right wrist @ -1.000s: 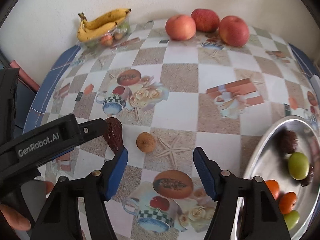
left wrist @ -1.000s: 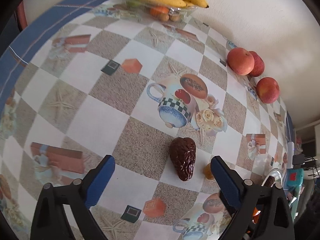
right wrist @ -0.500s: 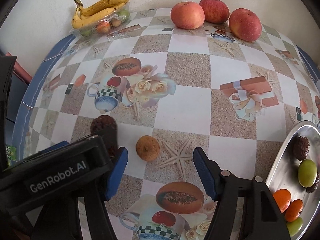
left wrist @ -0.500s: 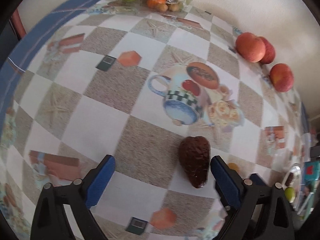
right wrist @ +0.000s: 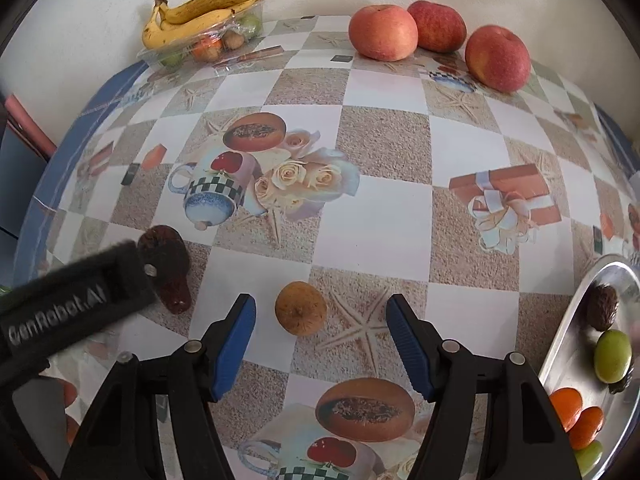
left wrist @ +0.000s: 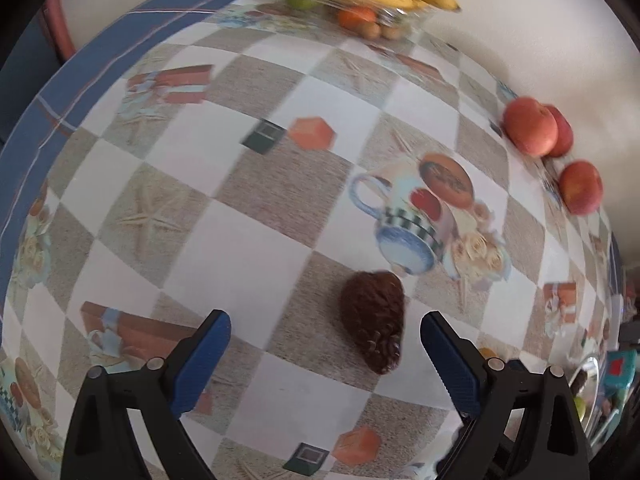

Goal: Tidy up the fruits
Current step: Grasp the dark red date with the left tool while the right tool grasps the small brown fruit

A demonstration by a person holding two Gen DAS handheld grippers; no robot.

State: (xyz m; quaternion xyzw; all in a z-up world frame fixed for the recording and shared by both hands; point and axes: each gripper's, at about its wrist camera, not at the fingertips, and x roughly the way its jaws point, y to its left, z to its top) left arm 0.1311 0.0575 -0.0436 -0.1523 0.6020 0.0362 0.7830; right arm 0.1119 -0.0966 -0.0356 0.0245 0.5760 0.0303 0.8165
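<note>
My left tongs (left wrist: pixel 325 334) hang low over the surface (left wrist: pixel 224 248), spread wide with nothing in them; the dark brown, knobbly fruit (left wrist: pixel 374 320) lies on the checked cloth between the blue pads, nearer the right one, touching neither. My right tongs (right wrist: pixel 321 340) are likewise wide apart and empty, angled down at a small round brown fruit (right wrist: pixel 300 308) that sits just ahead of the tips, closer to the left pad. From the right wrist view the left tongs' black body crosses the lower left, covering part of the dark fruit.

At the right edge a metal tray (right wrist: pixel 568 344) holds one dark wrinkled fruit, two green ones and two orange ones. At the far wall a clear plastic tray (right wrist: pixel 208 46) carries two bananas (right wrist: pixel 200 10) over several small fruits. Three red apples (right wrist: pixel 432 40) stand along the wall.
</note>
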